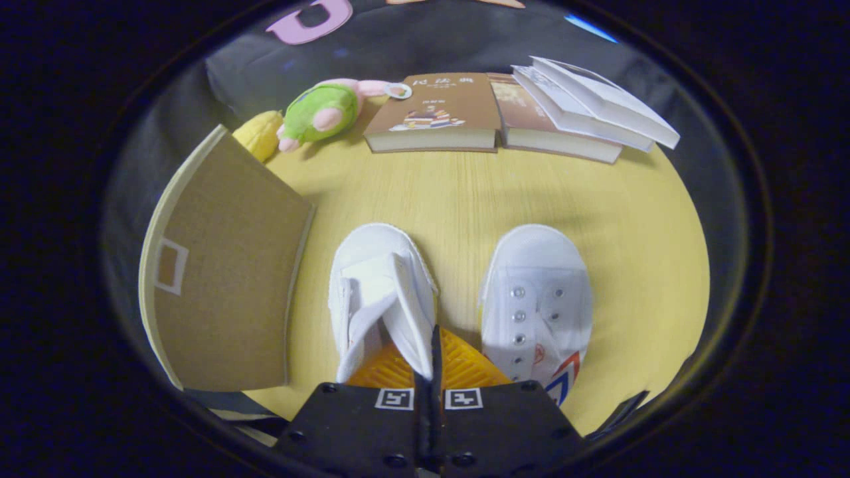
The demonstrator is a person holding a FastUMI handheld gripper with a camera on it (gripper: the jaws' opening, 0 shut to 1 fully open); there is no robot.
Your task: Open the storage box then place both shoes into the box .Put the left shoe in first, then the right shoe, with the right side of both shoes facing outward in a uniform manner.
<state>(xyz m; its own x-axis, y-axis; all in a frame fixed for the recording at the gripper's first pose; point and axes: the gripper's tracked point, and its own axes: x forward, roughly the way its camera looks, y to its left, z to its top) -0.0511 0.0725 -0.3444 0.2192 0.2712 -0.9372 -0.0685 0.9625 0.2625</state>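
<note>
Gripper view: gripper (430, 372) fingers pressed together, pinching the inner collar edge of the left shoe (378, 292). Right shoe (536, 305) just beside it on the table (465, 192). Box (226, 265) to the left, flap up. Both shoes not yet boxed. Books (438, 113) and plush (322, 113) beyond.

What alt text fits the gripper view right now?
The hand-held gripper is shut on the side wall of the left shoe, with the right shoe beside it on a yellow table. A brown box stands next to the left shoe, its flap open; books and a plush toy lie beyond.
</note>
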